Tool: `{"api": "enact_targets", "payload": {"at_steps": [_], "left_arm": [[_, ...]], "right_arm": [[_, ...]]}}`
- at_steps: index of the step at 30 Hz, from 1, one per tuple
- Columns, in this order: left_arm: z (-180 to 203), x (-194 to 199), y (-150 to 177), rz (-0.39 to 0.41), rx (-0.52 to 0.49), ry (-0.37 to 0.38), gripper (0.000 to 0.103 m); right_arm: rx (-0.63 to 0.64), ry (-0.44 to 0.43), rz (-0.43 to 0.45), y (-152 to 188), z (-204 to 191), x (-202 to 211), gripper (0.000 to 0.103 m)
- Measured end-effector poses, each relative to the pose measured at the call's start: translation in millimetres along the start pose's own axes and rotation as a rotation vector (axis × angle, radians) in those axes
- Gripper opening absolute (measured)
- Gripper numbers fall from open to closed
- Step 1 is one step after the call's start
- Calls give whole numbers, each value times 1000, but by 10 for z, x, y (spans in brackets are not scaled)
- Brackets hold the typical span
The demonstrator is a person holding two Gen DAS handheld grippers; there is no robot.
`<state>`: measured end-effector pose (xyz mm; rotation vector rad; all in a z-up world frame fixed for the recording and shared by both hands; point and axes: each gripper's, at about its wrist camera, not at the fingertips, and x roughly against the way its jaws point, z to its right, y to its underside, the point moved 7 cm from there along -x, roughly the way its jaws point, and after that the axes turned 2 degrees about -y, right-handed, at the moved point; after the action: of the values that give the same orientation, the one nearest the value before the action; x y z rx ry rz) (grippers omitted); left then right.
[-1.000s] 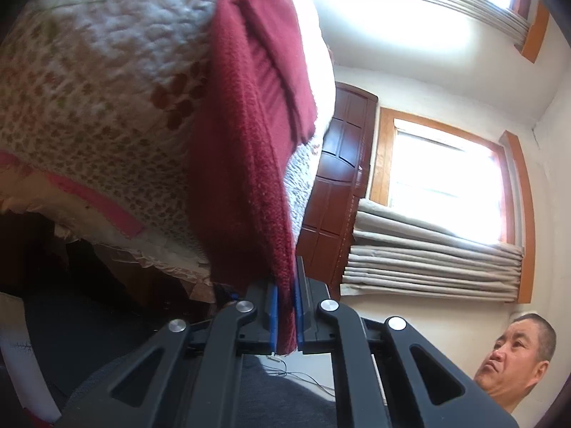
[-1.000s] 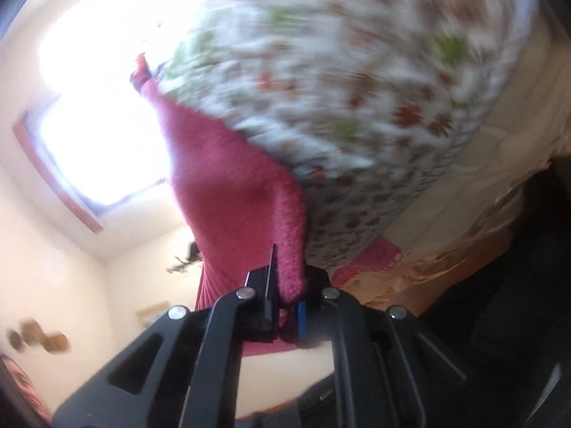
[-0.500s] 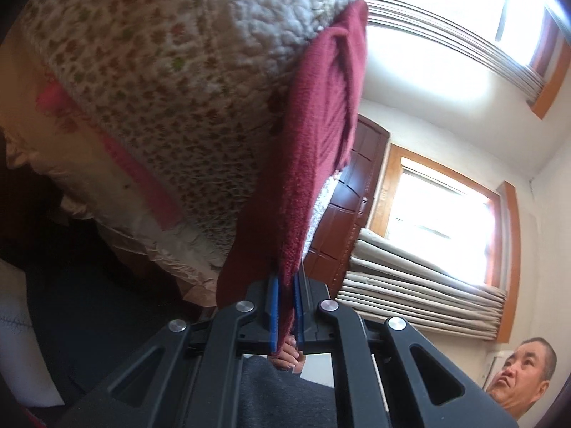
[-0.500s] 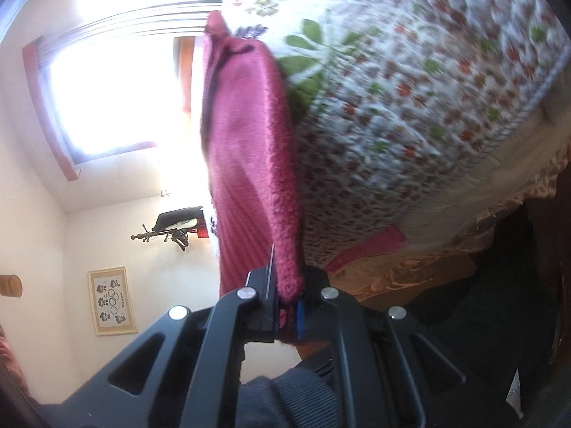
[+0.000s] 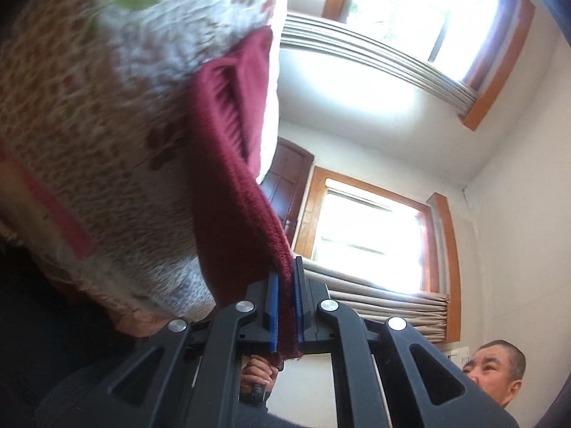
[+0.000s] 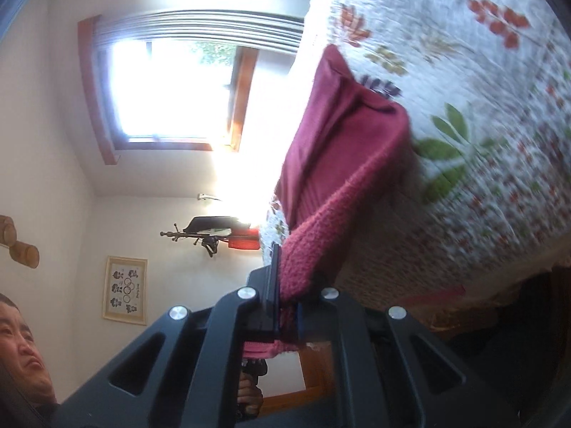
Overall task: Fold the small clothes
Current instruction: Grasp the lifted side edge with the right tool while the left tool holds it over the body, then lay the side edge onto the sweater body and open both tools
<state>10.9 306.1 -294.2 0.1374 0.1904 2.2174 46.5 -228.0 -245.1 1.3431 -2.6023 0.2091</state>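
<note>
Dark red knit garment stretched between two grippers above a floral quilted bed — left gripper clamped on one edge, right gripper pinched on the other, fingers narrow around the cloth — far end resting on the quilt.

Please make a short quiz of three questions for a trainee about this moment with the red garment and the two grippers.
1. True or false: the left gripper is shut on the red knitted garment.
2. What does the right gripper hold? A) the floral quilt B) the red knitted garment C) nothing
3. Fill in: the far end of the garment lies on the ____.

Key: 1 true. 2 B. 3 floral quilt.
</note>
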Motion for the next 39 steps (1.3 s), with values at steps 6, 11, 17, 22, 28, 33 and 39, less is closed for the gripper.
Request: {"api": "enact_targets", "payload": {"at_steps": [6, 11, 17, 22, 28, 33, 39], "left_arm": [[310, -216, -359, 67, -20, 57, 6], [414, -406, -720, 133, -4, 64, 6], [376, -654, -1157, 216, 25, 36, 6], [229, -877, -1476, 272, 54, -33, 6], [-53, -1069, -1884, 319, 119, -98, 6], [-350, -1225, -2224, 313, 185, -130, 6], [-520, -1365, -2489, 256, 216, -150, 8]], "right_arm": [[48, -25, -12, -447, -316, -263, 5], [66, -14, -43, -834, -431, -520, 5], [66, 25, -120, -1300, -401, -917, 5], [33, 74, -190, -1670, -202, -1288, 5], [-20, 166, -247, -1951, 112, -1667, 5], [-61, 233, -247, -2079, 343, -1894, 6], [-133, 259, -204, -2246, 475, -2039, 18]]}}
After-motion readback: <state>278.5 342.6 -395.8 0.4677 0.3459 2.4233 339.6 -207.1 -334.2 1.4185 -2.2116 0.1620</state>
